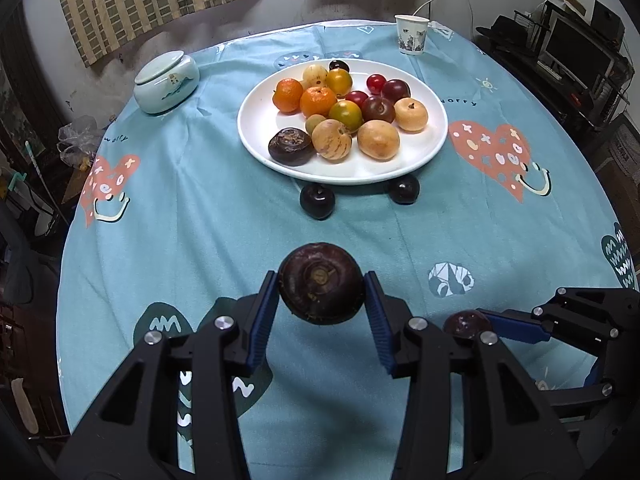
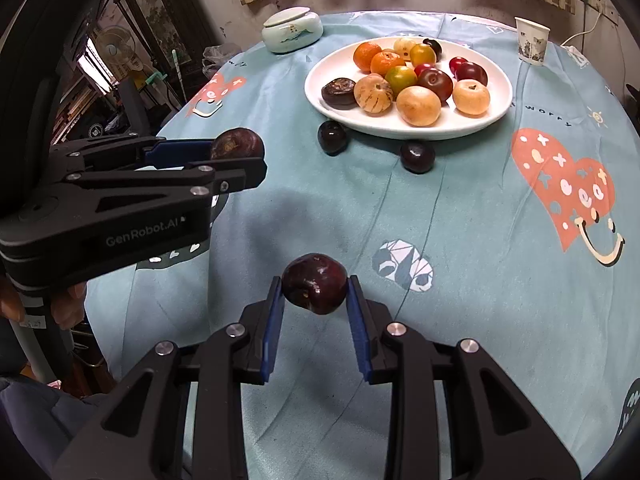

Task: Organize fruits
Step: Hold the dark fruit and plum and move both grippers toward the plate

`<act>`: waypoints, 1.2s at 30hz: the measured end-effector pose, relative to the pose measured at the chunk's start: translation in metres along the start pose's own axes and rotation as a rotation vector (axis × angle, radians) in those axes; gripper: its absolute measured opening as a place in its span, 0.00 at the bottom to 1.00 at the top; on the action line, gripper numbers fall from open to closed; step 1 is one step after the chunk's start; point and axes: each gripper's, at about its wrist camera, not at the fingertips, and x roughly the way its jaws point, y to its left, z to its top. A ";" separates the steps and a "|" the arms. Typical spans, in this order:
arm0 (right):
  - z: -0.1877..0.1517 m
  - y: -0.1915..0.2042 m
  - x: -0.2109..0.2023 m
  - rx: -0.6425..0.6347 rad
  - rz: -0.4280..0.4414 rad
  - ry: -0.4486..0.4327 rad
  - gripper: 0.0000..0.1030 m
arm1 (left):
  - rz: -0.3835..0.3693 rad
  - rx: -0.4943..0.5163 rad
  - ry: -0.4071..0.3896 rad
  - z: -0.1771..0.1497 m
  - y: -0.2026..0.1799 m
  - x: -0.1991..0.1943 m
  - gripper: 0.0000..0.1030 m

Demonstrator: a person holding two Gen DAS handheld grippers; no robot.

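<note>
My left gripper [image 1: 322, 286] is shut on a dark brown water chestnut [image 1: 321, 283], held above the blue tablecloth. From the right wrist view the same left gripper [image 2: 240, 160] shows at the left with the water chestnut [image 2: 237, 143] at its tip. My right gripper [image 2: 315, 285] is shut on a dark red plum [image 2: 315, 283]; in the left wrist view it appears at the lower right as the right gripper [image 1: 478, 322] with the plum [image 1: 466, 322]. Beyond stands a white plate [image 1: 256, 136] [image 2: 500, 108] of mixed fruits. Two dark plums [image 1: 317, 201] [image 1: 404, 189] lie on the cloth before it.
A lidded pale ceramic jar [image 1: 166, 82] [image 2: 292, 30] stands at the back left and a paper cup [image 1: 412, 34] [image 2: 531, 40] at the back right. The round table's edge [image 1: 66, 240] drops off to cluttered floor on the left; shelves stand to the right.
</note>
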 end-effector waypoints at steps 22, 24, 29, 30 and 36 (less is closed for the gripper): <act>0.004 0.001 -0.002 -0.005 0.008 -0.002 0.31 | 0.005 -0.008 0.001 -0.001 0.004 -0.003 0.43; 0.005 0.000 -0.001 -0.005 0.010 0.001 0.31 | 0.005 -0.007 0.005 0.001 0.004 -0.001 0.43; 0.007 -0.005 0.004 0.001 0.015 0.012 0.31 | 0.006 -0.008 0.016 0.006 0.003 0.007 0.43; 0.008 -0.006 0.005 0.002 0.017 0.014 0.31 | 0.006 -0.010 0.019 0.007 0.003 0.009 0.43; 0.012 -0.016 0.012 0.015 0.025 0.025 0.31 | 0.000 -0.010 0.030 0.015 0.001 0.019 0.43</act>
